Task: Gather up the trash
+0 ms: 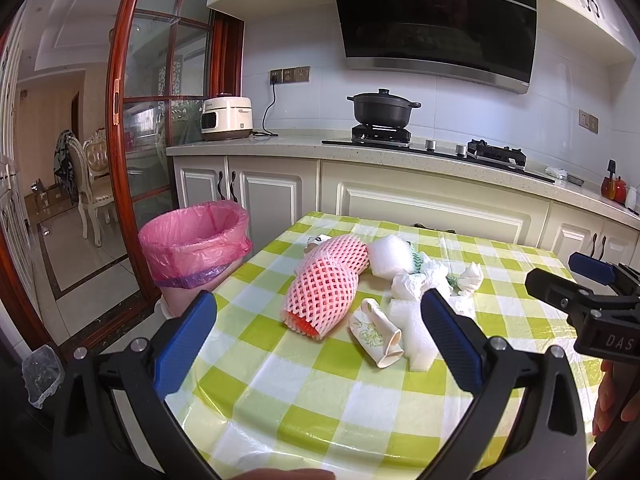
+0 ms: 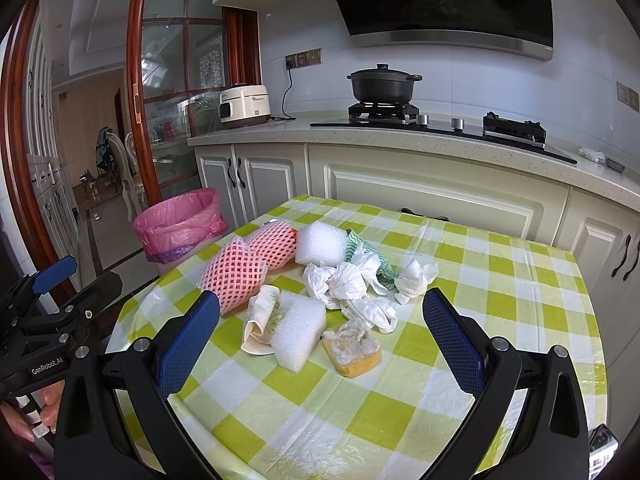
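Now | left gripper (image 1: 318, 334) jaws spread, empty | right gripper (image 2: 320, 334) jaws spread, empty

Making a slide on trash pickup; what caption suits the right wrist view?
Open right gripper hovers over foam, tissues and pink fruit nets on a checked table; pink-lined bin waits beyond.

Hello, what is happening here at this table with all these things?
A person holds a gripper in each hand over a table with a green checked cloth. Both the left gripper and the right gripper have their jaws open and hold nothing. A pile of trash is still on the cloth: pink foam nets, white foam blocks, crumpled tissues and a yellow sponge. The bin with a pink bag stands on the floor beside the table.
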A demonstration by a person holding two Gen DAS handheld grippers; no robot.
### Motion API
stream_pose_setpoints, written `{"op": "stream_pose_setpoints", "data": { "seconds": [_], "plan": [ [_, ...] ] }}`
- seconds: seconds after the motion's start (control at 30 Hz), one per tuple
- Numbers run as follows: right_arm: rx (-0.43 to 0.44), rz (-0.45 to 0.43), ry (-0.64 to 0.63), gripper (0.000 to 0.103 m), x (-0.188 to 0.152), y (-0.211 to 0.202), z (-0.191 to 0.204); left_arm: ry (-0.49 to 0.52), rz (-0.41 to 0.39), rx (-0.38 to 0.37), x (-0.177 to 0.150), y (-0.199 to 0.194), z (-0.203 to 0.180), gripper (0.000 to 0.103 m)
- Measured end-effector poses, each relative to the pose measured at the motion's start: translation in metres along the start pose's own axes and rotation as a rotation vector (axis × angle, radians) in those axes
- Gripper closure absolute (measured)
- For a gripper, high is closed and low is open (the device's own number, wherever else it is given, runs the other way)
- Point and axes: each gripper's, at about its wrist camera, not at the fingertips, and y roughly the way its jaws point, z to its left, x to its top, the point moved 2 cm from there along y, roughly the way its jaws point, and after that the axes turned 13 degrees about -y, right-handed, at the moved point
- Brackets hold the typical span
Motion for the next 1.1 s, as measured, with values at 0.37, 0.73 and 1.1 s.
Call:
{"op": "stream_pose_setpoints", "data": {
  "seconds": [0.37,0.73,1.1],
  "plan": [
    [-0.001,-0.001,0.003,0.007,-0.0002,-0.0002,-0.0010,-0.004,0.003,0.000,-0.0019,0.0006,0.0004,0.004],
    [-0.003,-0.003,0.002,0.007,0.0011,0.0004,-0.0006,-0.006,0.005,0.000,-0.0040,0.0009,0.0006,0.004],
    [-0.002,-0.001,0.003,0.007,0.0006,0.0003,-0.0030,-0.018,0.019,0.003,-0.0052,0.0030,0.0045,0.004]
  ]
}}
